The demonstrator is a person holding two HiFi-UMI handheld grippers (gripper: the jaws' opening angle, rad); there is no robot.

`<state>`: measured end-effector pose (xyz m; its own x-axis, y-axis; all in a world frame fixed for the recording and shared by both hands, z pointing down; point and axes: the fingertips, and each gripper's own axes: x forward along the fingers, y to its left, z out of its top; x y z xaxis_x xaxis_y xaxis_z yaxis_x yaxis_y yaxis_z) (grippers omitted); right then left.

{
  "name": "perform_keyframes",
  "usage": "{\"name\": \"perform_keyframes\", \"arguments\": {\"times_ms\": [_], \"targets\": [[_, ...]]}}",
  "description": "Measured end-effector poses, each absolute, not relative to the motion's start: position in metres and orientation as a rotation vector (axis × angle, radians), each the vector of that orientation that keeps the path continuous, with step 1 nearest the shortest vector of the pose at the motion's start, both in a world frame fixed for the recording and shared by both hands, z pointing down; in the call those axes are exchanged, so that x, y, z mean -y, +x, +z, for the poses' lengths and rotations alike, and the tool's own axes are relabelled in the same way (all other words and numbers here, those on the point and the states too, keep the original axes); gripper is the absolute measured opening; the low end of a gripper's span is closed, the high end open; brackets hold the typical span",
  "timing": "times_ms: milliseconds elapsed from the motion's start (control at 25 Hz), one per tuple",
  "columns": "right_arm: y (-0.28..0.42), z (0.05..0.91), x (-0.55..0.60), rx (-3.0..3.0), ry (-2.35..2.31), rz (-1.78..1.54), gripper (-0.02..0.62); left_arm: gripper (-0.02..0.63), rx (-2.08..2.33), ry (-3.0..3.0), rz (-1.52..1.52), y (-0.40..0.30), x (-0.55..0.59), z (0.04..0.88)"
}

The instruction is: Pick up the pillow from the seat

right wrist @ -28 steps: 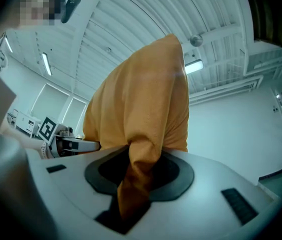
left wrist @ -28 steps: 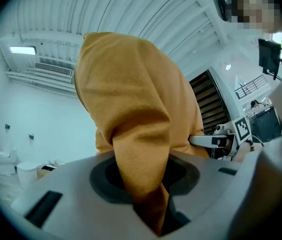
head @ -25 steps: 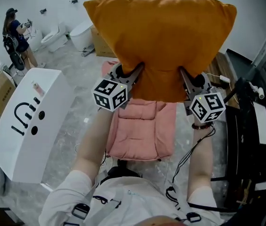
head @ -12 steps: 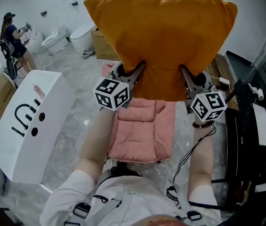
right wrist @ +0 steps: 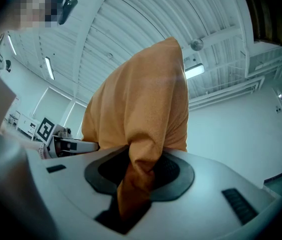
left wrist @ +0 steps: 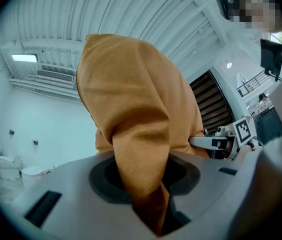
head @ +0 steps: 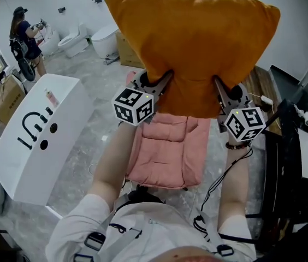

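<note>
An orange pillow [head: 195, 42] is held up high in the air, well above the pink cushioned seat [head: 170, 149]. My left gripper [head: 167, 78] is shut on the pillow's lower left edge, and my right gripper [head: 215, 82] is shut on its lower right edge. In the left gripper view a fold of the pillow [left wrist: 136, 134] runs down between the jaws of my left gripper [left wrist: 148, 204]. The right gripper view shows the pillow [right wrist: 141, 119] pinched the same way in my right gripper [right wrist: 131, 194]. Both gripper views look up at the ceiling.
A white box [head: 34, 138] with black marks stands at the left. Dark furniture and cables [head: 293, 162] crowd the right side. A person [head: 25, 40] stands far back left near white toilets [head: 75, 42]. Grey floor [head: 96, 86] lies around the seat.
The pillow and both grippers have shifted slightly to the right and a little up in the head view. Both grips are unchanged. The person at the back has moved a little.
</note>
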<state>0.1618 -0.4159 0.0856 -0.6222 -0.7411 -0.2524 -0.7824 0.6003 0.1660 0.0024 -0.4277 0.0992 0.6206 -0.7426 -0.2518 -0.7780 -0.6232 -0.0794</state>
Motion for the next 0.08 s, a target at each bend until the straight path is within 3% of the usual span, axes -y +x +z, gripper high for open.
{"name": "perform_keyframes", "arguments": {"times_ms": [80], "targets": [[0.1582,0.0848,0.4174,-2.665,-1.278,0.394,0.130,0.138,-1.264,-2.657,0.287,-0.0012,0.4295,0.0979]]}}
